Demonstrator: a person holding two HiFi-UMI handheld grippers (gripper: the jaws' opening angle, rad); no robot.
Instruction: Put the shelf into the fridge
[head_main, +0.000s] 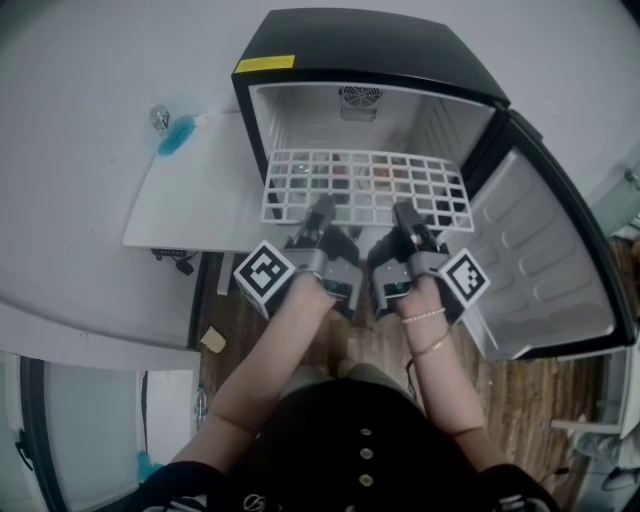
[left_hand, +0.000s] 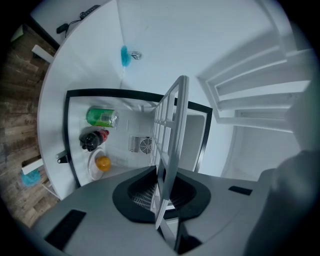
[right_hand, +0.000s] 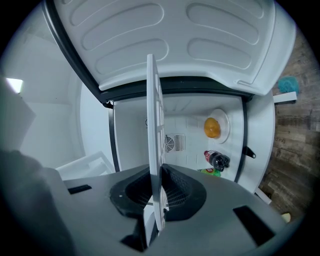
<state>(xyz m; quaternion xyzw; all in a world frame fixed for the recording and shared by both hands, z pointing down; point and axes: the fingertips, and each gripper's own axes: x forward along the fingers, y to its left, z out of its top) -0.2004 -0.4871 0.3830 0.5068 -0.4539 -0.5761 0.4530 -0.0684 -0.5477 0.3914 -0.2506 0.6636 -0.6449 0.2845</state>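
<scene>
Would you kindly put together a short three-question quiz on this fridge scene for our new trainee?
1. True or false: the left gripper and right gripper are both shut on the shelf.
2. The fridge door is: A) closed, B) open, C) missing.
3. Fill in: the round item on the plate inside is ____ in colour.
Key: 1 true; 2 B; 3 orange.

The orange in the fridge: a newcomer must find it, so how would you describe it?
Look into the open black fridge, past the white wire shelf. Beside a green container and a dark bottle, the orange lies on a white plate, the only round orange thing.
</scene>
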